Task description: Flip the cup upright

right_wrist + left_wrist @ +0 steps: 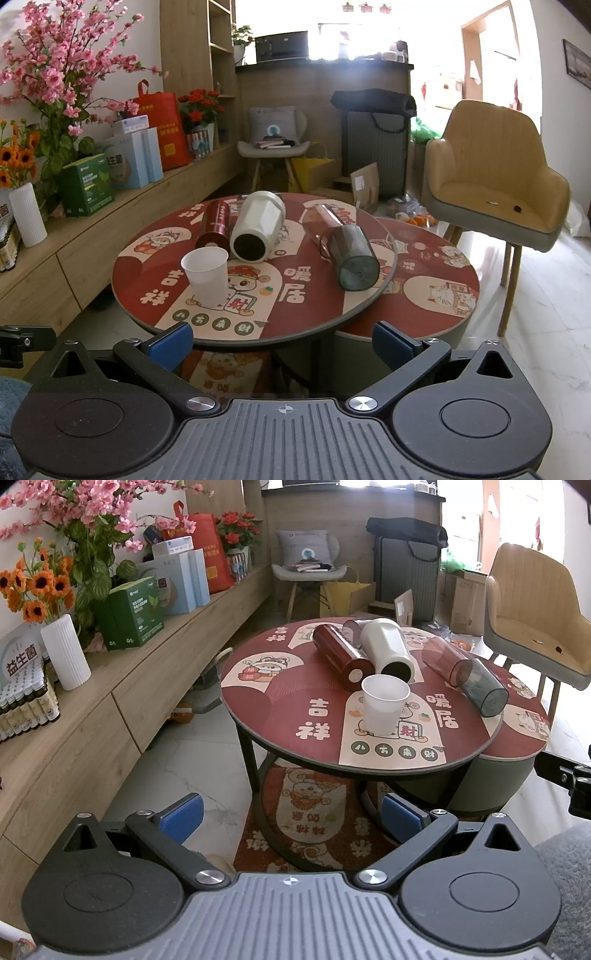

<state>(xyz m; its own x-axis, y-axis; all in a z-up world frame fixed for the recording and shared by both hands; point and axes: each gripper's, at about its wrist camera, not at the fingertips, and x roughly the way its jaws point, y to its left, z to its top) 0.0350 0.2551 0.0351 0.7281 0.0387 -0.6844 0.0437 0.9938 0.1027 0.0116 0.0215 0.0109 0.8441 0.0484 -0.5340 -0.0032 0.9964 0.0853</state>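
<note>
So the round counter (155, 295) sits out in front of both tools, and there's a mixed bag on it: a white paper cup (206, 275) already standing mouth-up nearest the tools, and behind it four more lying on their sides, a red metallic tumbler (214, 225), a big white cup (256, 227), a reddish see-through cup (325, 221) and a dark smoky cup (354, 258) off to the right of the right tool (282, 345). That fits either the paper cup being one that's done with more to go, or a fresh go at one of the tipped ones, can't call it from this. Both tools are spread wide with nothing between the blue pads, the left tool (291, 814) included, and both are held back short of the counter edge, lower than the top and pointing slightly up across it. If a lying cup is the target, my take is to come in from the side across its body rather than the rim, grab around the middle so it pivots cleanly, and swing the mouth upward before setting the base flat. The cups are packed close, the white one touching the red tumbler, so squeezing in between could send one rolling. The dark one on the right looks like the easiest reach for the right tool.
</note>
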